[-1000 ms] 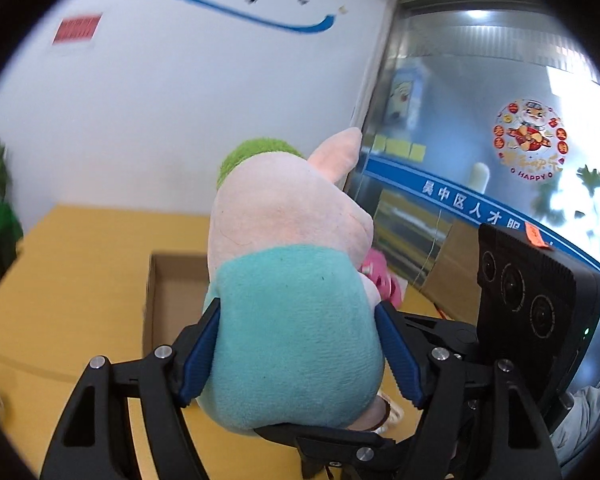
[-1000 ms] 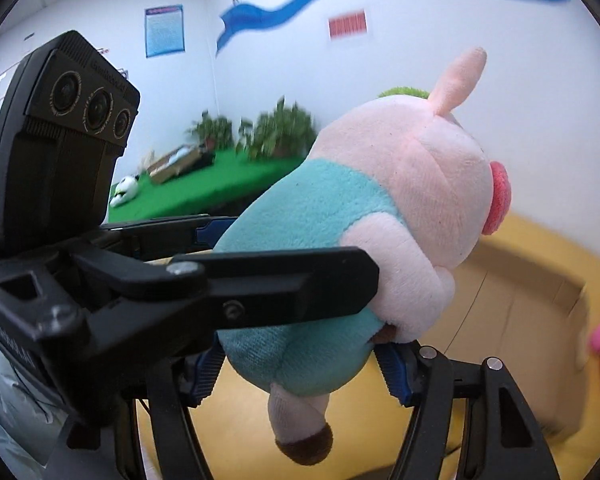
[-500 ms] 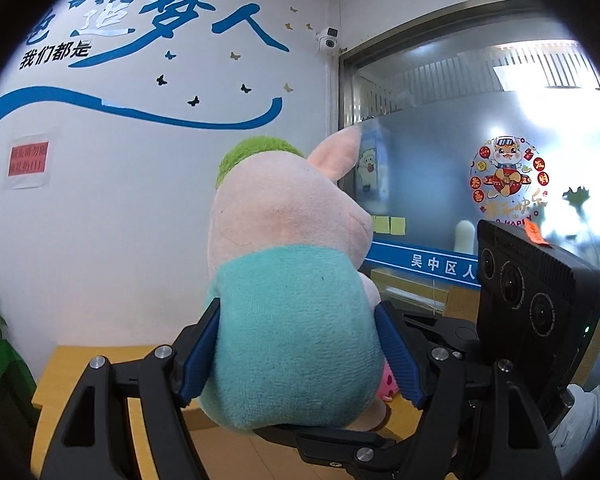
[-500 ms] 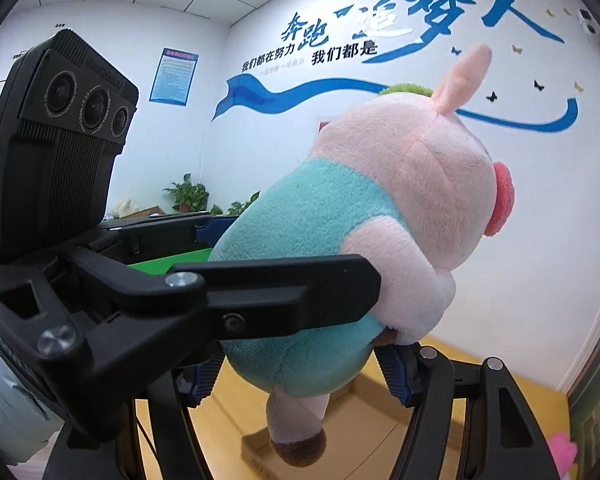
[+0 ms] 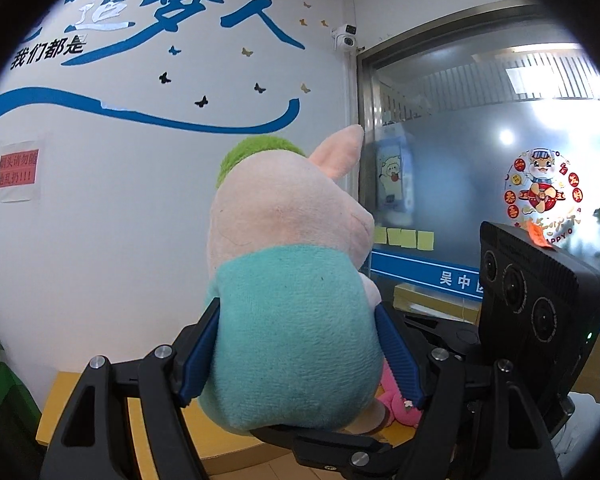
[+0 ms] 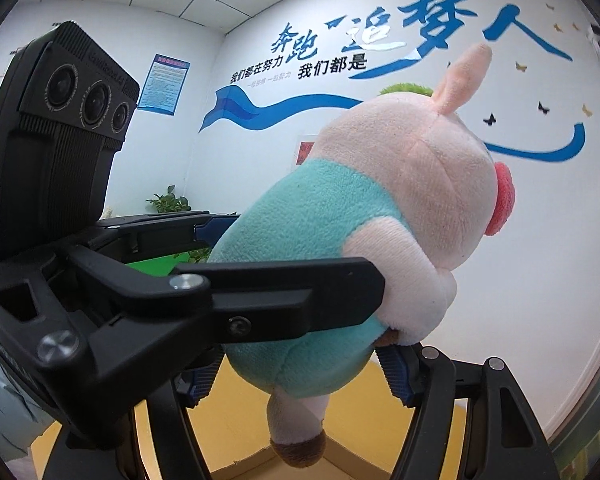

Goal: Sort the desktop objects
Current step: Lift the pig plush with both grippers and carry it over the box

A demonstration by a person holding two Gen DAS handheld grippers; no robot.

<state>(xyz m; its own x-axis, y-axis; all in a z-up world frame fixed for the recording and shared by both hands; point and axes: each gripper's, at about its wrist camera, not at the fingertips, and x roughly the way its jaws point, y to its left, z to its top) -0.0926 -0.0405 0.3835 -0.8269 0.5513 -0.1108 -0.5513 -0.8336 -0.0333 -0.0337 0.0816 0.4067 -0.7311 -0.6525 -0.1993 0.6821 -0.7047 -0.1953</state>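
While both grippers clamp the plush pig (image 5: 296, 312) by its teal body, the toy hangs high above the yellow table (image 5: 80, 396), head up and snout turned toward the white wall (image 5: 112, 240). The left gripper (image 5: 298, 356) presses its blue pads (image 5: 198, 354) on the two flanks. The right gripper (image 6: 296, 374) grips lower, near the dangling leg, crossing the left one's black arm at roughly a right angle. For a clean carry, both hands should travel as one, since any drift apart would stretch or twist the soft body. A cardboard box (image 6: 364, 462) seems to lie under the leg, though only a corner shows at the frame's bottom. A small pink toy (image 5: 400, 408) rests on the table beyond the pig. Open air surrounds the load. The wall and glass partition (image 5: 480, 168) stand well apart ahead.
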